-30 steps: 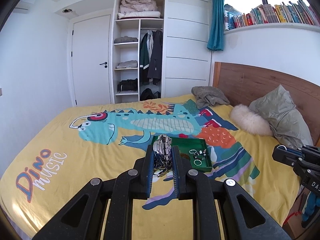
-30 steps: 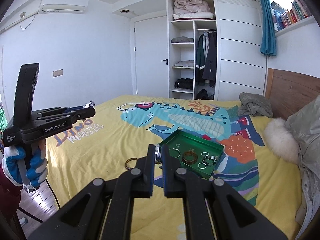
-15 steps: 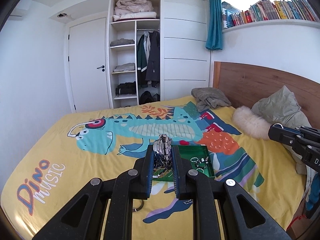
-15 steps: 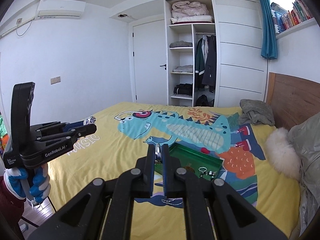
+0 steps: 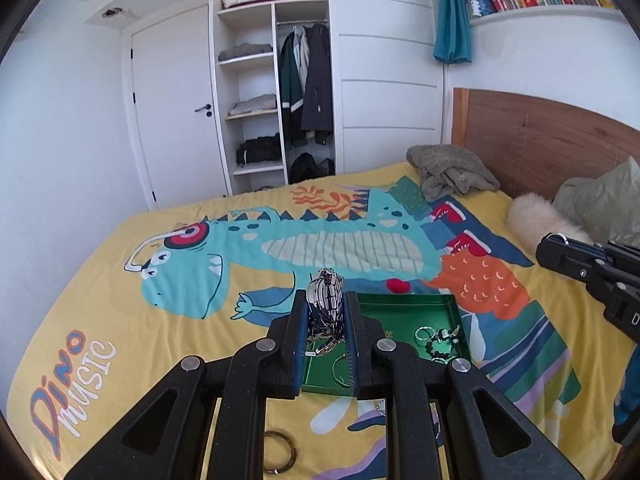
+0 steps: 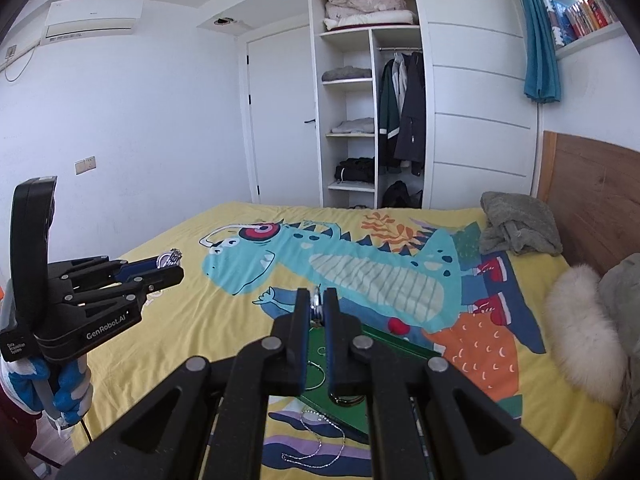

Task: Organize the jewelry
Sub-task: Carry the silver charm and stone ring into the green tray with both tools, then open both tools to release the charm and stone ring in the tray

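Observation:
My left gripper (image 5: 326,300) is shut on a silver metal watch (image 5: 325,292) and holds it above the near left part of a green tray (image 5: 404,308) on the bed. The tray holds rings and beads (image 5: 440,338). My right gripper (image 6: 317,300) is shut on a small silver ring (image 6: 317,303), held above the tray (image 6: 396,342). The left gripper (image 6: 170,266) with the watch also shows at the left of the right wrist view. The right gripper's tip (image 5: 554,246) with the ring shows at the right of the left wrist view.
A brown bangle (image 5: 280,454) and a thin silver chain (image 6: 320,436) lie on the yellow dinosaur bedspread (image 5: 160,340) near the tray. A grey towel (image 5: 448,172), a fluffy cushion (image 5: 536,220) and a pillow sit by the wooden headboard. A wardrobe stands behind.
Both grippers have risen and drawn back from the tray, so it sits lower in both views. The bangle and the chain have come into view. Both grips are unchanged.

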The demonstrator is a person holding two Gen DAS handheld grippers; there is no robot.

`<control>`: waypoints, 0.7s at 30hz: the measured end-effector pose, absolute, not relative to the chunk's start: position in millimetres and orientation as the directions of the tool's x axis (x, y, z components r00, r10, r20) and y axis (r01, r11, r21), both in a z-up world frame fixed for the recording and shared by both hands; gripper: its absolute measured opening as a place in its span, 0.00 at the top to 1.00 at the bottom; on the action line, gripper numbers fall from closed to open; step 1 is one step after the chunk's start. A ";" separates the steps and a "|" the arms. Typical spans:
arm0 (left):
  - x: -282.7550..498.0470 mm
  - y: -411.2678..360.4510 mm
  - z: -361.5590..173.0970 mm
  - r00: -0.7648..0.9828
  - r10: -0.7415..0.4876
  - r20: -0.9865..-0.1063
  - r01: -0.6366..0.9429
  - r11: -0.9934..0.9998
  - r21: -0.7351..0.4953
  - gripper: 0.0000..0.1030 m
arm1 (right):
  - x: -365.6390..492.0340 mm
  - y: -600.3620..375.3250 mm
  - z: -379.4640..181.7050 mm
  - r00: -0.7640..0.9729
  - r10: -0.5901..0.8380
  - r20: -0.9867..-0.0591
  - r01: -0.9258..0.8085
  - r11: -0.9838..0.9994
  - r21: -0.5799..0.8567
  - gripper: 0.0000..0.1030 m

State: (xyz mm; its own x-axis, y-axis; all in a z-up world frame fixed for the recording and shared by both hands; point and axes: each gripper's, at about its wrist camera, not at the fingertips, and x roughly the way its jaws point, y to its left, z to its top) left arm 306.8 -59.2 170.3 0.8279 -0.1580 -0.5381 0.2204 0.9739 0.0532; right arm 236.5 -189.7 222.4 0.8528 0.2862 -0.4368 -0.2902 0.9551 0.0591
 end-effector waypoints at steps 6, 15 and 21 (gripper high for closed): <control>390.9 -87.0 96.7 0.752 -0.141 -0.644 0.234 0.970 0.061 0.84 | 322.4 -207.7 127.8 0.785 0.302 -0.540 -0.277 0.952 0.129 0.94; 481.4 -137.7 -2.3 0.635 -0.128 -0.762 0.282 0.956 0.075 0.84 | 420.3 -235.2 3.8 0.686 0.243 -0.686 -0.205 0.969 0.138 0.94; 509.8 -150.0 -47.5 0.560 -0.132 -0.818 0.290 0.956 0.044 0.84 | 453.3 -235.4 -39.1 0.612 0.209 -0.762 -0.185 0.975 0.119 0.94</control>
State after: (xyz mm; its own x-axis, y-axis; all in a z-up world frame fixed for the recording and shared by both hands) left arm 509.8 -150.0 -47.5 0.5600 -0.1324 -0.8178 0.2905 0.9559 0.0442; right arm 453.3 -235.4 -39.1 0.6123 0.2093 -0.7625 -0.1853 0.9755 0.1190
